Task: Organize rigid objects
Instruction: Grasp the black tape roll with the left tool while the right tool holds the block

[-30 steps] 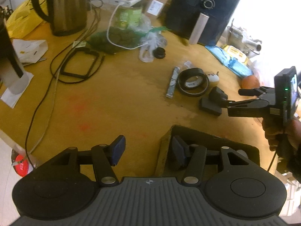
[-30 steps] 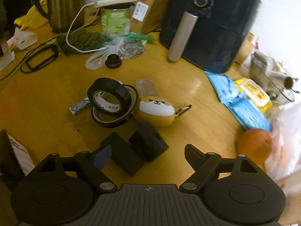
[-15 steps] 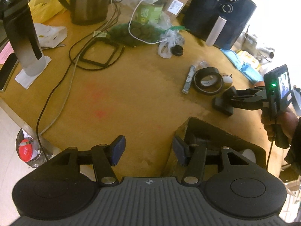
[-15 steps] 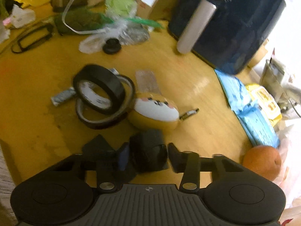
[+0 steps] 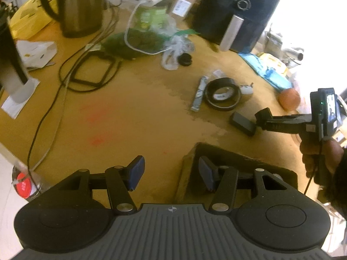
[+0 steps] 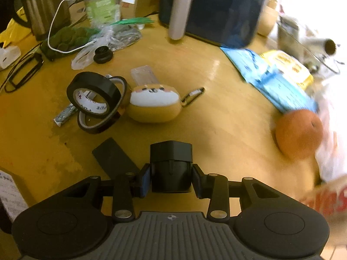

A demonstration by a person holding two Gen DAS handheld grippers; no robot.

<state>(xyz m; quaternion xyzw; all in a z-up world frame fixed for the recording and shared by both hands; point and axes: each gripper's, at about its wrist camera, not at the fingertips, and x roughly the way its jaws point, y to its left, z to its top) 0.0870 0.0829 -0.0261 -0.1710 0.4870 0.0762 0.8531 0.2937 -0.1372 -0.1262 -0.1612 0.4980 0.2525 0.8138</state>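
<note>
right tool clamped on matte black boxy adapter; flat black slab left of it. left tool half-open, empty, above glossy yellow surface.

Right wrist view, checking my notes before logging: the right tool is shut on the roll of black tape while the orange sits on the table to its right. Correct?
Not quite. In the right wrist view the right tool is shut on a black block-shaped object, not the tape roll, which lies on the table. The orange does sit to its right.
</note>
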